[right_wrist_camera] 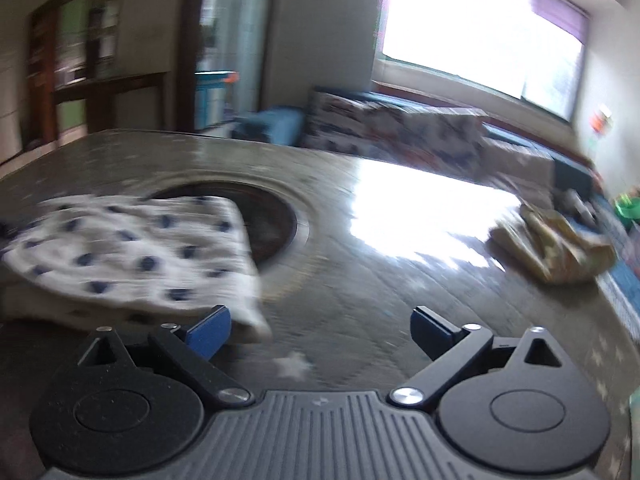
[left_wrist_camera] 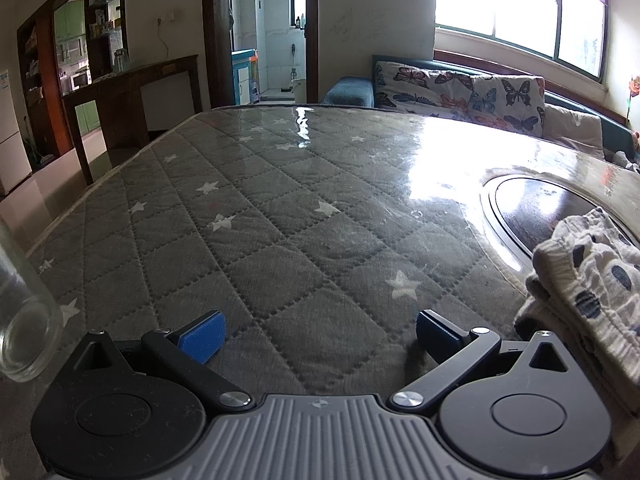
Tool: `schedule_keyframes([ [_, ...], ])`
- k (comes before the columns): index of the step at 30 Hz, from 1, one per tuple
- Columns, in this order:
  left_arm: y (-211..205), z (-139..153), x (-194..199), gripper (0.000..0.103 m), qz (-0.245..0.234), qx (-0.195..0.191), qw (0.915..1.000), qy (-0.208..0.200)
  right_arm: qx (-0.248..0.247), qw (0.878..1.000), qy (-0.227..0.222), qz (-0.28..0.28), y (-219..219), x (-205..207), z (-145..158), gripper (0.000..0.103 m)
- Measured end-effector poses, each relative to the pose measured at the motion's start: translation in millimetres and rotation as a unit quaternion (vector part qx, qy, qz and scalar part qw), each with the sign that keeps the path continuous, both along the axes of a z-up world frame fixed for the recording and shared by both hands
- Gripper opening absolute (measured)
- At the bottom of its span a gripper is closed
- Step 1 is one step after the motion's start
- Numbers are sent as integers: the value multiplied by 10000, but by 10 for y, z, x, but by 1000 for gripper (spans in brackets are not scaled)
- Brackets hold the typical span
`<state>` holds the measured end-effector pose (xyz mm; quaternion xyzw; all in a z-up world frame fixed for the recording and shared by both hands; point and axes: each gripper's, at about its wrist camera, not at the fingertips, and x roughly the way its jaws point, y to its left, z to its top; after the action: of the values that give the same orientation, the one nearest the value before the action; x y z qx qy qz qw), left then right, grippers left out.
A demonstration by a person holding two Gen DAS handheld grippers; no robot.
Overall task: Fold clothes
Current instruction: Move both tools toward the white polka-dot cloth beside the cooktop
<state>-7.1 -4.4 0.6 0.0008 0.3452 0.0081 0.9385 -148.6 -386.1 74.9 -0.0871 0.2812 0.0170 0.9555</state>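
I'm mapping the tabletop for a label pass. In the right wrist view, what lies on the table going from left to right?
Spotted cloth → round dark inset in the table → bright window glare on the tabletop → crumpled tan garment.

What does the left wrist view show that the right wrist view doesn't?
Only the left wrist view shows a glass jar at its left edge. Only the right wrist view, which is blurred, shows a tan crumpled garment far right on the table. Both show the dotted white garment, the star-patterned quilted tabletop and an open, empty gripper: left, right.
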Motion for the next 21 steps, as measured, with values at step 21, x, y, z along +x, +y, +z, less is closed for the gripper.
schedule_keyframes([
  [21,-17,196,-462,103,6,-329,9987,391,-1899,9235,31,3334,1669,-152,-190,67],
])
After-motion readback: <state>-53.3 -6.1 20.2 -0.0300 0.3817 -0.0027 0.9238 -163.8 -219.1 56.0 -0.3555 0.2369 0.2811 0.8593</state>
